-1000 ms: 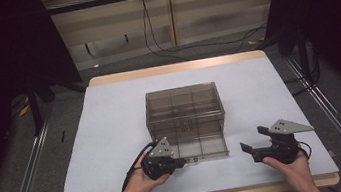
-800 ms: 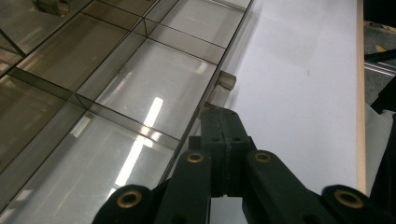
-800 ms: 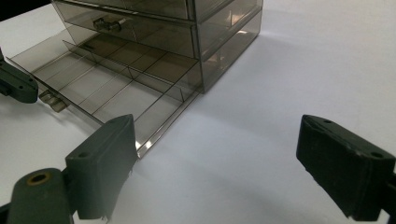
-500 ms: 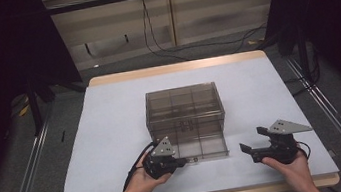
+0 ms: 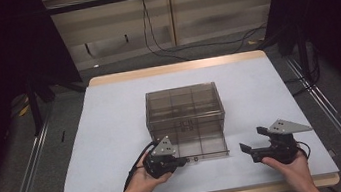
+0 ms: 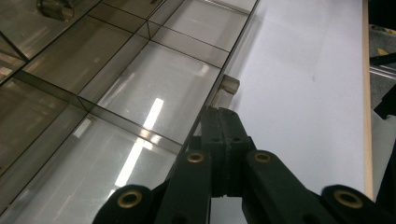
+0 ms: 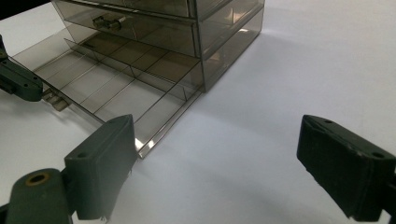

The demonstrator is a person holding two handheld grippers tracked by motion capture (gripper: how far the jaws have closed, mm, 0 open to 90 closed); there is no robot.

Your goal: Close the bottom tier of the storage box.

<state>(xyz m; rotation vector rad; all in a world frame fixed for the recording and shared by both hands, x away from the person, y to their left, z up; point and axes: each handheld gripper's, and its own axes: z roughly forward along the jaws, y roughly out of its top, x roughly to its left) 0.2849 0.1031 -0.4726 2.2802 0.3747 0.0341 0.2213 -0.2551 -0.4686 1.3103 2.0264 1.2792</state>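
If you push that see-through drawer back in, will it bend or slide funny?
The drawer looks like stiff, thin clear plastic with dividers, so it probably won't bend. It seems empty, so likely light, and the whole cabinet might scoot on the smooth white table. The left gripper sits shut at the small handle, off to one side, so it could jam a bit.

Smoky brown clear drawer box [image 5: 184,111] on a white table [image 5: 108,135].

Dim, dark surroundings; overhead glare streaks on the drawer [image 6: 140,135]; soft shadows
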